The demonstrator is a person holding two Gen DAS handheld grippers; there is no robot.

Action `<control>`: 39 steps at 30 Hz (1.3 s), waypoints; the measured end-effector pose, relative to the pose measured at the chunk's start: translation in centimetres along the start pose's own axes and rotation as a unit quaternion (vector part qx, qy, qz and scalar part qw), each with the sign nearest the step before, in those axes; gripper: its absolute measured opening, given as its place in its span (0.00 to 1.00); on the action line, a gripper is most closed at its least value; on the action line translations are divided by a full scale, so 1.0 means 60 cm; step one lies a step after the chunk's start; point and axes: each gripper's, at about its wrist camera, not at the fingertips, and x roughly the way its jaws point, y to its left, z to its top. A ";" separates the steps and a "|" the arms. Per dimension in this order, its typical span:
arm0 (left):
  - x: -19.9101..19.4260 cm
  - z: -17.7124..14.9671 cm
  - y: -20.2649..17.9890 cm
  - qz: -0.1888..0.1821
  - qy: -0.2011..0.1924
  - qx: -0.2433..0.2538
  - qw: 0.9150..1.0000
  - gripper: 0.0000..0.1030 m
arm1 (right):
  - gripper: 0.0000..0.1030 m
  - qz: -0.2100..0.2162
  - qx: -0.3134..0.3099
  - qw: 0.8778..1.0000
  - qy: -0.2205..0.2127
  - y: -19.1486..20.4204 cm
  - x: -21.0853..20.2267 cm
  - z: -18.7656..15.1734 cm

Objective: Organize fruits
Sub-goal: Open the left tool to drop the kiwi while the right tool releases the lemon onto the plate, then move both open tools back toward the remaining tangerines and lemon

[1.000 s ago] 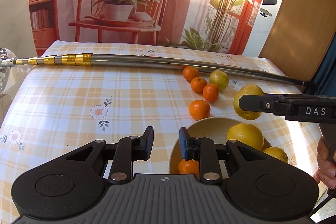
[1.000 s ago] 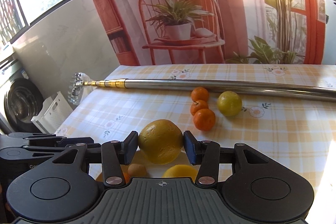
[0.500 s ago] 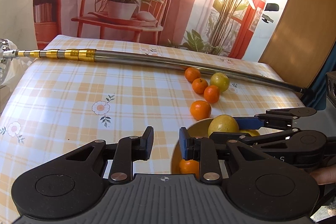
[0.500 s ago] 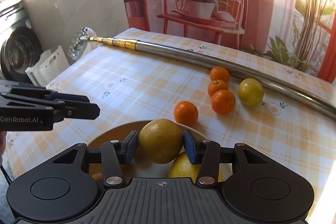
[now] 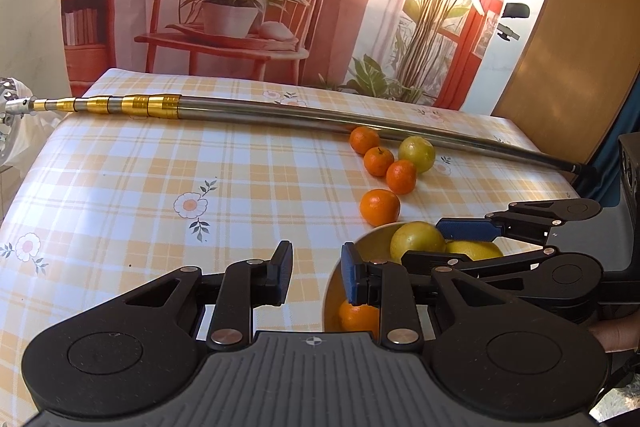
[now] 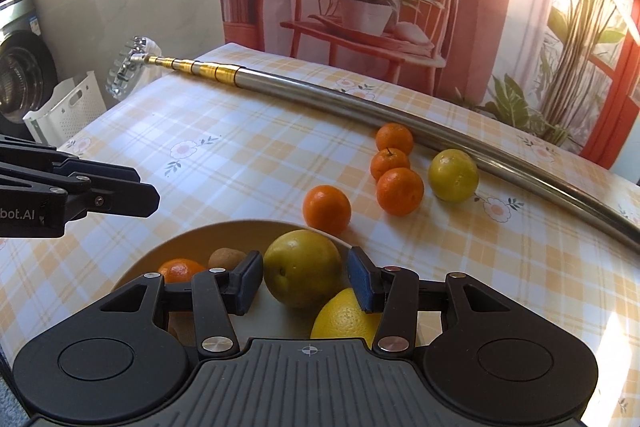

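Right gripper [image 6: 305,281] now opened, pads apart from the green-yellow fruit [image 6: 302,268], which half a second ago was clamped and now rests in the bowl [image 6: 192,239]. Left gripper [image 5: 314,277] open, empty. Five fruits [image 6: 326,209] waiting on worktop [image 6: 240,163].

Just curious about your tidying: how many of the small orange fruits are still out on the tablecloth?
4. Three cluster by the metal pole. The fourth sits just outside the bowl's rim. One more orange one is already in the bowl; others may be hidden.
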 end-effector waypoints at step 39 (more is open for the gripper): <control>-0.006 0.085 0.004 0.012 -0.025 0.033 0.999 0.28 | 0.43 -0.059 0.163 0.977 -0.126 -0.171 -0.123 -0.009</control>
